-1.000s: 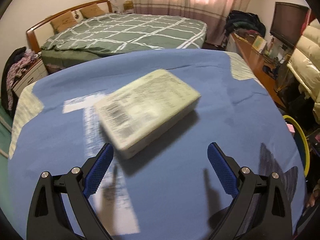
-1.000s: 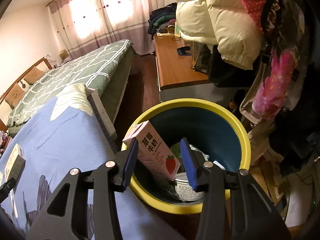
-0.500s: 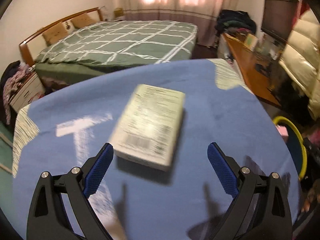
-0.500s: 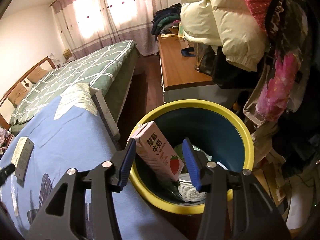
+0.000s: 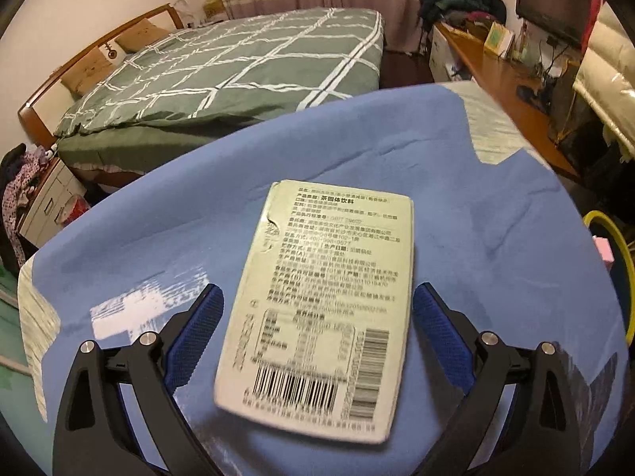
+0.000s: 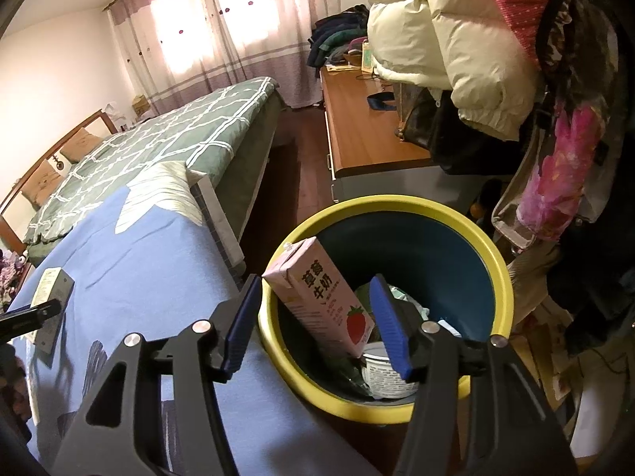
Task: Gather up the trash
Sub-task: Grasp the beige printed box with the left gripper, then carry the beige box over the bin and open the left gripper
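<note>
A flat pale green drink box [image 5: 325, 301] with printed text and barcodes lies on the blue cloth [image 5: 496, 261]. My left gripper [image 5: 315, 329] is open, with the box between its two blue fingers, not touching. The box also shows far left in the right wrist view [image 6: 51, 297]. My right gripper [image 6: 317, 321] is open over the yellow-rimmed blue bin [image 6: 492, 254]. A pink strawberry milk carton [image 6: 317, 297] leans inside the bin between the fingers, untouched. A white cup [image 6: 385, 373] and other trash lie at the bin's bottom.
A bed with a green checked quilt [image 5: 238, 63] stands beyond the blue cloth. A wooden desk [image 6: 365, 127] stands behind the bin. Puffy coats and clothes [image 6: 456, 31] hang over the bin's right side. The bin rim [image 5: 619, 261] shows at the right edge of the left wrist view.
My left gripper has moved forward and turned, so the box now lies lengthwise between its fingers. My right gripper has opened wider and the milk carton stands free in the bin.
</note>
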The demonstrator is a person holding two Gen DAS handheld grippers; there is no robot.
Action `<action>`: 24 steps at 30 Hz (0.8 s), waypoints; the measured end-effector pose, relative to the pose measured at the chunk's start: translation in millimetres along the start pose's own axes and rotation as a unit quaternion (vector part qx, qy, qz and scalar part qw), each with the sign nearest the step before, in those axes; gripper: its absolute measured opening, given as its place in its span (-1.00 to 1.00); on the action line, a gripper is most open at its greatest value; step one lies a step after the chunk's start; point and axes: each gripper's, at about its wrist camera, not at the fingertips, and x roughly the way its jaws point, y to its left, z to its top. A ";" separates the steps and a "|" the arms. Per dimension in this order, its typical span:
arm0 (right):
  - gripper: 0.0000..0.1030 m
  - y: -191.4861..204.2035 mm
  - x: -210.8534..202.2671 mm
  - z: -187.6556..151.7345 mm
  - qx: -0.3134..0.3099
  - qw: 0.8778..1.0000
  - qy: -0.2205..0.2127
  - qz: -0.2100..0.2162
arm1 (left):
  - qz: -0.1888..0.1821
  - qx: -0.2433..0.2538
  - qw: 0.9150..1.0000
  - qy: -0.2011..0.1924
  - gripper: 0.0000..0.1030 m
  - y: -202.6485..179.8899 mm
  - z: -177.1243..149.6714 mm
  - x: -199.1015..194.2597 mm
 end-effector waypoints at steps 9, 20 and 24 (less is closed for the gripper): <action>0.05 -1.2 -1.3 -0.1 0.002 1.000 0.002 0.010 | -0.014 0.005 1.000 0.003 0.38 -8.1 -4.9 -0.4; 0.06 -10.2 -27.3 9.5 -0.022 0.999 -0.021 0.028 | -0.058 0.046 0.996 -0.041 0.37 -87.2 -22.8 -67.5; 0.06 -37.7 -34.6 14.4 -0.021 0.999 -0.023 0.017 | -0.087 0.063 0.993 -0.056 0.37 -129.0 -19.1 -88.6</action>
